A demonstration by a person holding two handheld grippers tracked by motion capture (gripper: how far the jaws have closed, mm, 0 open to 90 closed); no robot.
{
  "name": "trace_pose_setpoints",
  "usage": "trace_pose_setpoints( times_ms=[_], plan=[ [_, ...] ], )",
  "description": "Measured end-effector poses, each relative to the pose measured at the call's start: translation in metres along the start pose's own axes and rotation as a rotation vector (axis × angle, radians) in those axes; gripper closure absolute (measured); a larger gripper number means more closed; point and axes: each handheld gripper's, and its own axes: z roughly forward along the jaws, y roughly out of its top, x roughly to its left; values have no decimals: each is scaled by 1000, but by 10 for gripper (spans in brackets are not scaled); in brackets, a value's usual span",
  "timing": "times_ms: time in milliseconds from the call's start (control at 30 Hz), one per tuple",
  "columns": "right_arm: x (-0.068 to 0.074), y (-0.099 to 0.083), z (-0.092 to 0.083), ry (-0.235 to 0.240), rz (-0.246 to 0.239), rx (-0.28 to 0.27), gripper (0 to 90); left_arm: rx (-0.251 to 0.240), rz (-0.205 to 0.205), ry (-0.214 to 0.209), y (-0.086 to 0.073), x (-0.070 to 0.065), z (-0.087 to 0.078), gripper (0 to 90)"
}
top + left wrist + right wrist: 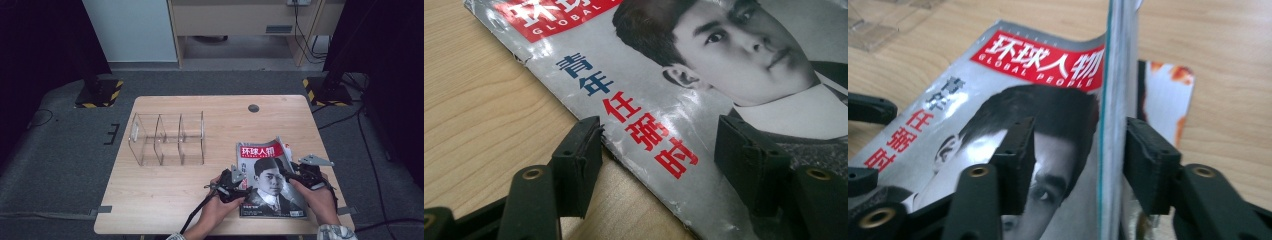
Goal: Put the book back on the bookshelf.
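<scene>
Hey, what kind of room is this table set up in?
Probably a lab or studio set up for recording, not a home. A lone wooden table stands on grey carpet, stand bases marked with yellow and black tape flank it, and cables trail over the floor.

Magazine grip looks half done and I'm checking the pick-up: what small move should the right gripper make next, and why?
Probably close the right gripper a little further. In its own view the magazine has its raised edge standing between the jaws, against the right one, with a gap to the left one. The left gripper straddles the opposite edge, open.
</scene>
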Motion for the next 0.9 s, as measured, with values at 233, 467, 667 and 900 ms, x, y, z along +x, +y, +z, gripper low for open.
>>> trace_pose_setpoints(
  times_ms=[233,467,667,900],
  plan=[
    [0,-3,11,8,-4,55,360,0,0,-1,0,0,0,351],
    [-1,-4,11,-18,-35,63,439,1,-1,-2,0,0,0,350],
    [-2,-5,14,-17,-25,72,381,0,0,-2,0,0,0,351],
    [-1,-4,15,-23,-45,79,361,1,3,-5,0,1,0,351]
  ],
)
